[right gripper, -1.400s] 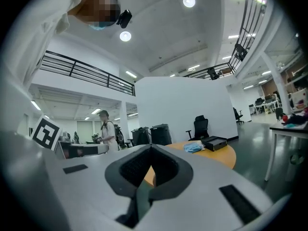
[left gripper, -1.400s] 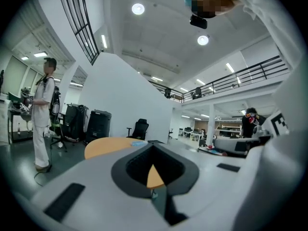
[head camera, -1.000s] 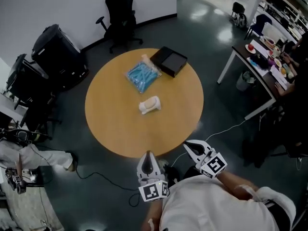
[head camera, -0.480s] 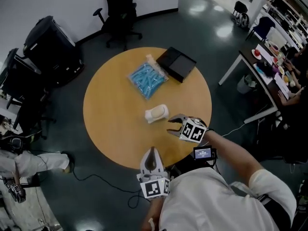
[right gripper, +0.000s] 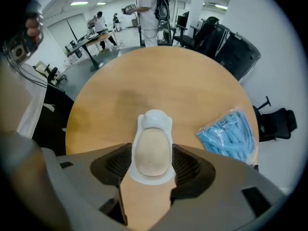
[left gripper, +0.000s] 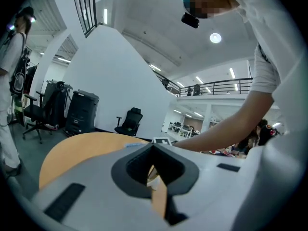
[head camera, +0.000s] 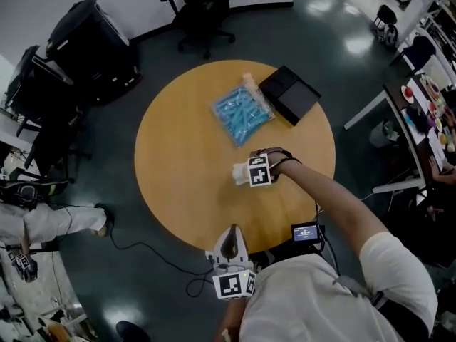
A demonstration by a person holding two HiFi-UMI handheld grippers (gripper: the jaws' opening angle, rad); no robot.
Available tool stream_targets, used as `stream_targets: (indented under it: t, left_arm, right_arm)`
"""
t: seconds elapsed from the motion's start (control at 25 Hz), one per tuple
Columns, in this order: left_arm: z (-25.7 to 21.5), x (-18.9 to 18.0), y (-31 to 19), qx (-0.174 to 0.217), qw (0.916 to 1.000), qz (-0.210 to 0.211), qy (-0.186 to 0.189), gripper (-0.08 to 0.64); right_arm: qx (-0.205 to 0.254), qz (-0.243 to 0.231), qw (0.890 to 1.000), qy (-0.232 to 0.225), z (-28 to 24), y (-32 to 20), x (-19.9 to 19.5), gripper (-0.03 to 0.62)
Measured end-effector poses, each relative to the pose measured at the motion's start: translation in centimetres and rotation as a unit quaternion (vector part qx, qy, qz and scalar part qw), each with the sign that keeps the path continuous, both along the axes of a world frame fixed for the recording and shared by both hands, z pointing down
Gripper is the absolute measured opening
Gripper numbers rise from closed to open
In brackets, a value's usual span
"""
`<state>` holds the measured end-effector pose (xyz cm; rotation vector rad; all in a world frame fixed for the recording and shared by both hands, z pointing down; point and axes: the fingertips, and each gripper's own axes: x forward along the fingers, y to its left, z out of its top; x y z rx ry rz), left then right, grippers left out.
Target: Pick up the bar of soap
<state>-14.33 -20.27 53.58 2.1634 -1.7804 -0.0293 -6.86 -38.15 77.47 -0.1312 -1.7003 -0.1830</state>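
Note:
The bar of soap (right gripper: 152, 153) is a beige oval lying in a white dish (right gripper: 155, 118) near the middle of the round wooden table (head camera: 178, 169). In the head view the soap (head camera: 240, 173) shows just left of my right gripper (head camera: 246, 174). My right gripper (right gripper: 151, 161) straddles the soap and dish. Its jaws are opening, and the ribbed pads (right gripper: 118, 160) stand beside the dish's edges without squeezing it. My left gripper (head camera: 229, 239) hangs off the table's near edge with its jaws together and nothing in them; in its own view the left gripper (left gripper: 153, 170) points across the table.
A clear bag of blue items (head camera: 242, 114) lies beyond the soap, and a black box (head camera: 288, 95) sits at the far right rim. Office chairs (head camera: 206, 6) and black cases (head camera: 89, 38) stand on the dark floor. Cables trail near the table's front edge.
My right gripper came up from below the table's near edge, travelled across the table to the soap, and went from shut to wide open. The left gripper stayed put.

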Motion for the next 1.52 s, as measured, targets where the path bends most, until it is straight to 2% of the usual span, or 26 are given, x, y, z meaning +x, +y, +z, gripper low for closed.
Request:
stream_targets:
  t: [0.12,0.28,0.44,0.52,0.72,0.92,1.04,1.12,1.2,1.24,1.28,1.32,1.4,1.52]
  left_arm:
    - [0.2,-0.2,-0.2,-0.006,1.0000,-0.003,0.005,0.005]
    - [0.5,-0.6,-0.4,-0.010,0.9999,-0.012,0.006,0.005]
    - [1.0,-0.8,-0.3,-0.016,0.9997,-0.018,0.010,0.005]
    - [1.2,-0.8,-0.1,-0.018,0.9995,-0.022,0.012,0.005]
    - [0.9,-0.2,0.0,-0.014,0.9996,-0.020,0.011,0.005]
    - [0.9,0.2,-0.2,-0.010,0.9998,-0.006,0.013,0.005]
    - [0.6,0.3,-0.1,-0.006,0.9999,-0.003,0.014,0.005]
    - [0.4,0.5,-0.1,-0.001,1.0000,0.001,0.009,0.005]
    - [0.1,0.3,-0.1,0.001,1.0000,-0.002,0.007,0.005]
    - [0.0,0.1,-0.2,0.003,1.0000,-0.004,0.006,0.005]
    - [-0.1,-0.1,-0.3,0.006,1.0000,-0.005,0.005,0.005]
    - [-0.1,-0.3,-0.3,0.007,0.9999,-0.007,0.003,0.005]
    - [-0.3,-0.6,-0.6,0.008,0.9999,-0.011,-0.004,0.005]
    - [-0.7,-0.5,-0.9,0.017,0.9998,-0.008,-0.011,0.005]
  right_arm:
    - [-0.021,-0.013,0.998,0.050,2.3,0.0,0.9,0.262]
    - [-0.070,-0.007,0.994,0.082,3.1,0.2,1.1,0.262]
    - [-0.076,-0.029,0.987,0.135,3.6,0.1,1.0,0.265]
    - [-0.075,-0.028,0.986,0.145,3.7,0.1,1.1,0.264]
    - [-0.044,-0.006,0.995,0.090,3.2,0.1,1.2,0.258]
    - [-0.008,0.006,0.999,0.042,1.4,1.1,1.3,0.257]
    - [0.026,0.020,0.999,-0.015,-0.7,1.6,1.0,0.256]
    - [0.058,0.040,0.994,-0.078,-3.1,2.0,0.7,0.256]
    - [0.096,0.070,0.980,-0.162,-6.6,2.9,0.4,0.256]
    - [0.115,0.093,0.966,-0.211,-8.8,3.5,0.4,0.256]
    - [0.134,0.123,0.948,-0.261,-11.1,4.1,0.5,0.256]
    - [0.150,0.156,0.925,-0.311,-13.5,4.8,0.8,0.256]
    - [0.175,0.221,0.871,-0.403,-18.2,6.6,1.9,0.256]
    - [0.194,0.294,0.788,-0.505,-23.9,9.8,4.0,0.256]
